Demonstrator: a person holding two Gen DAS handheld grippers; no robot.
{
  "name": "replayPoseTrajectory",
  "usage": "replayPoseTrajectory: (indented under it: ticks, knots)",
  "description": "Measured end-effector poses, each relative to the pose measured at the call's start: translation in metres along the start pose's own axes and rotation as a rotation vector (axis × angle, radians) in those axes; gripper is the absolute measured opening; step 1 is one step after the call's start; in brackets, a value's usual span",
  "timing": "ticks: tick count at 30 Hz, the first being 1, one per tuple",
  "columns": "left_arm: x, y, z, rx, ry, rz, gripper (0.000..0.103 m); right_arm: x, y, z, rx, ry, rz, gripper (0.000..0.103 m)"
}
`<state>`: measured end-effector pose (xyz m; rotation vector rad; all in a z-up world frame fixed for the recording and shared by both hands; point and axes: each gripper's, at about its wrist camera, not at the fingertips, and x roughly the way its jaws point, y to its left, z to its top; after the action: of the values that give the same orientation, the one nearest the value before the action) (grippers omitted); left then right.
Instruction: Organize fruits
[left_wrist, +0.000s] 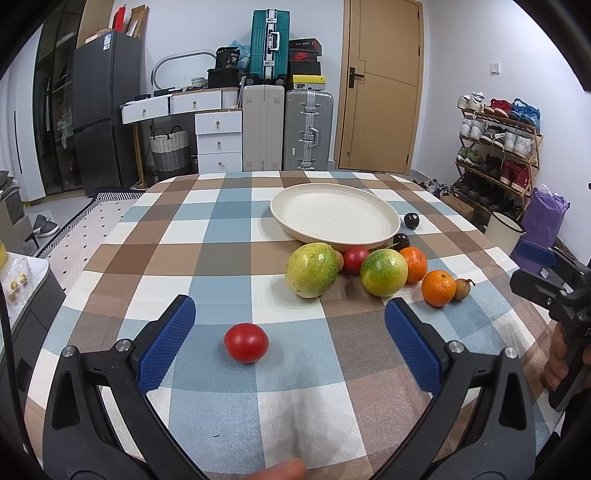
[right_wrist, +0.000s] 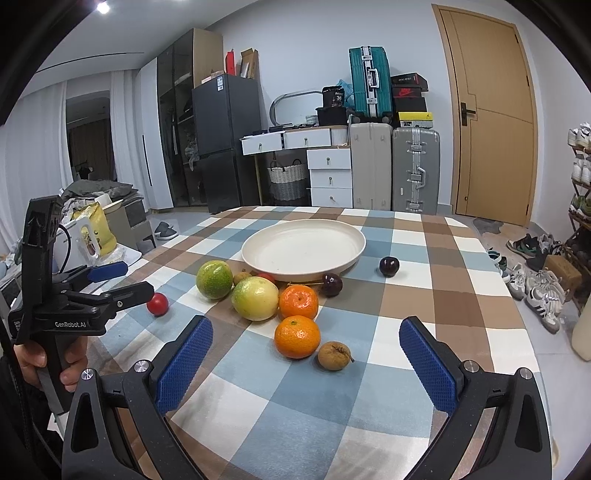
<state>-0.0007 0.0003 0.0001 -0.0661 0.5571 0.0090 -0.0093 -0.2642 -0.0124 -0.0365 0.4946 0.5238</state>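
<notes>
An empty cream plate (left_wrist: 334, 218) (right_wrist: 303, 247) sits on the checked tablecloth. In front of it lie two green-yellow fruits (left_wrist: 312, 270) (left_wrist: 383, 272), two oranges (left_wrist: 438, 288) (left_wrist: 414, 263), a brown longan (left_wrist: 463, 288), a red tomato (left_wrist: 355, 259) and two dark plums (left_wrist: 411, 220) (left_wrist: 401, 240). A lone red tomato (left_wrist: 246, 342) (right_wrist: 157, 304) lies between the fingers of my open left gripper (left_wrist: 290, 339) (right_wrist: 122, 278). My right gripper (right_wrist: 306, 363) is open and empty, just short of the near orange (right_wrist: 297, 336) and longan (right_wrist: 333, 355).
The table's (left_wrist: 207, 266) left edge drops to a floor with a rug (left_wrist: 77, 236). A shoe rack (left_wrist: 498, 147) and white bin (left_wrist: 504, 230) stand to the right. Suitcases (left_wrist: 288, 129) and drawers stand beyond the far edge.
</notes>
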Motion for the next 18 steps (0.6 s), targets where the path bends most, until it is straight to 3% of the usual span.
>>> replayPoseTrajectory:
  ticks: [18]
  knots:
    - [0.0045, 0.0010, -0.0054, -0.008, 0.001, 0.009, 0.102, 0.0036, -0.0083, 0.0073, 0.037, 0.037, 0.000, 0.103]
